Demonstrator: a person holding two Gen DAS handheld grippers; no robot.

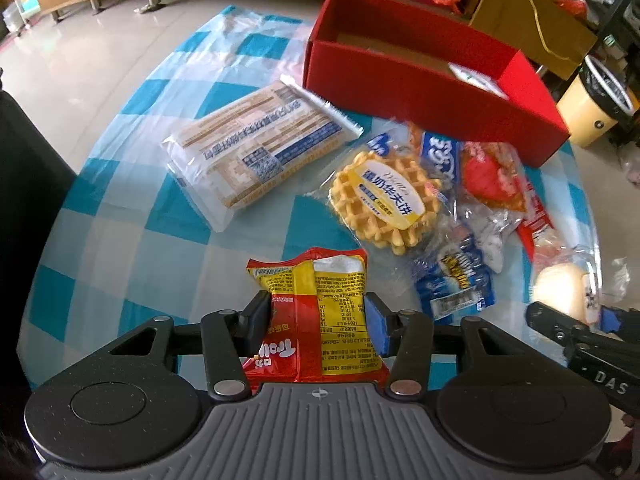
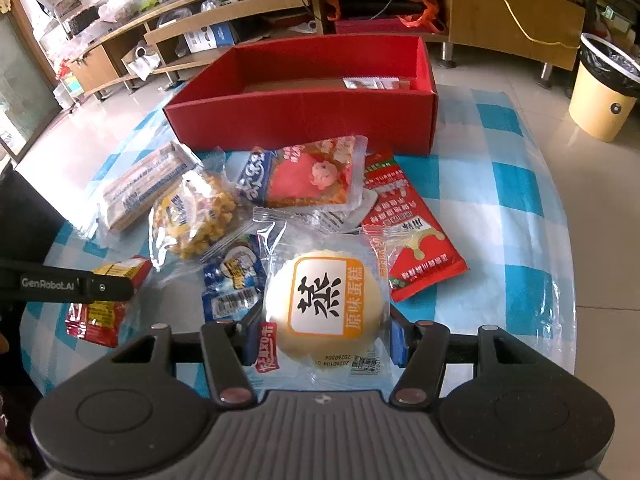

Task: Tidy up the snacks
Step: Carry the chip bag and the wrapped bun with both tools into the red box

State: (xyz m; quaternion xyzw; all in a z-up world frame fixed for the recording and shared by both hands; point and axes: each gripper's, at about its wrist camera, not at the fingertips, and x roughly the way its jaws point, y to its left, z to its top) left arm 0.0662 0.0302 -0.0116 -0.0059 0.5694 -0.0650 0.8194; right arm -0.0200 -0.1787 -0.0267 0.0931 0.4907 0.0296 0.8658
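My left gripper (image 1: 317, 318) is shut on a red and yellow snack packet (image 1: 320, 280), held just above the table; the packet also shows in the right wrist view (image 2: 108, 300). My right gripper (image 2: 325, 330) is shut on a wrapped steamed cake (image 2: 324, 304), also seen in the left wrist view (image 1: 560, 288). A red box (image 2: 300, 116) stands open at the back of the table with one small packet (image 2: 374, 82) inside. A waffle pack (image 1: 386, 200), a white cracker pack (image 1: 256, 148), a pink-and-orange pack (image 2: 310, 176) and a red sachet (image 2: 408, 228) lie in front of the box.
The round table (image 1: 120, 208) has a blue and white checked cover under clear plastic. A yellow bin (image 2: 600, 92) stands on the floor at the right. Low wooden shelves (image 2: 280, 4) run along the back. A dark object (image 1: 28, 168) sits at the left.
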